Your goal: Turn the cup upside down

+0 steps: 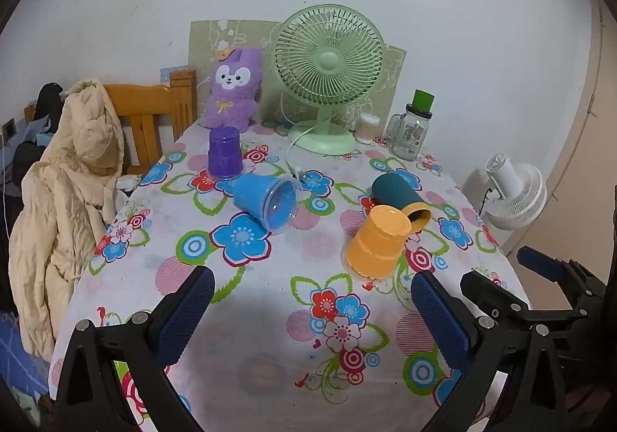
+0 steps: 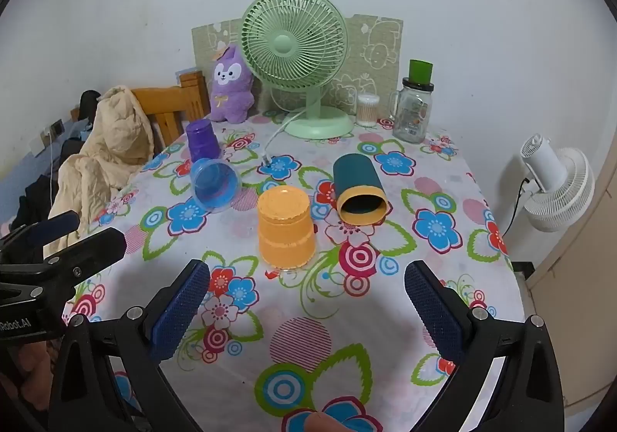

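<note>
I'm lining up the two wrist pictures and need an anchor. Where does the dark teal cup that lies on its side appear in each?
Left wrist view: the dark teal cup lies right of centre, just behind the orange cup.
Right wrist view: the dark teal cup lies just right of centre, its open mouth toward the camera.
Shared landmark: the green fan at the table's far edge.

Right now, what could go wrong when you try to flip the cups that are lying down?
The blue cup lies on its side, so it might roll when nudged. It is close to the purple cup, which could get knocked. The teal cup lies beside the upside-down orange cup, so a wide-open gripper might bump that one.
</note>
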Action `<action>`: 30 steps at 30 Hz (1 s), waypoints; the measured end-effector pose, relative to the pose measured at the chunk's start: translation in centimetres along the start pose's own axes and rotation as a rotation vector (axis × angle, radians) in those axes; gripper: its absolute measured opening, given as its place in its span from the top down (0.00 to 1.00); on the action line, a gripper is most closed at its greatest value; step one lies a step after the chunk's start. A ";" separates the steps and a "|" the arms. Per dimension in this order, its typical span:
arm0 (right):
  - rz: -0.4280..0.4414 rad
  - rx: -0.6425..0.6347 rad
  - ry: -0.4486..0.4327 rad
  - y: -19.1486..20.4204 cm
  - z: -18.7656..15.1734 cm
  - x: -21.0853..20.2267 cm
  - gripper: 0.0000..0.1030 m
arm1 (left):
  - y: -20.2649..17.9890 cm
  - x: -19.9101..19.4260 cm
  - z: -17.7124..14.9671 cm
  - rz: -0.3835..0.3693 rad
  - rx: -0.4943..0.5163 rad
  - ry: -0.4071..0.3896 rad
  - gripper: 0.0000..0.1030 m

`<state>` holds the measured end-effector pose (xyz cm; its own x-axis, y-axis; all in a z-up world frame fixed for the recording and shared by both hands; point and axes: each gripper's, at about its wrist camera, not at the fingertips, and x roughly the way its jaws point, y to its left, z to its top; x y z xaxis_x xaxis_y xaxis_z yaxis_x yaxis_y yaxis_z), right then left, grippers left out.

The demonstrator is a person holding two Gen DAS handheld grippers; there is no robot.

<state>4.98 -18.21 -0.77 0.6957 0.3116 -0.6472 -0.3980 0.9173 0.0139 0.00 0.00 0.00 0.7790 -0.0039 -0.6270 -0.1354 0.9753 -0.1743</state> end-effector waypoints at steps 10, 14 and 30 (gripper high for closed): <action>-0.002 -0.001 0.003 -0.1 0.0 0.2 0.01 | -0.1 0.0 0.1 0.007 0.003 0.002 0.00; -0.004 -0.002 0.005 0.0 0.2 0.1 0.01 | 0.0 0.1 0.1 0.004 0.000 0.006 0.00; -0.004 -0.005 0.008 0.1 -0.1 0.3 0.01 | 0.1 0.4 -0.4 0.003 -0.006 0.007 0.00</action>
<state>5.04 -18.04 -1.07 0.6926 0.3062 -0.6531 -0.3982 0.9173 0.0078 0.08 -0.02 -0.60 0.7742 -0.0022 -0.6329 -0.1419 0.9739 -0.1769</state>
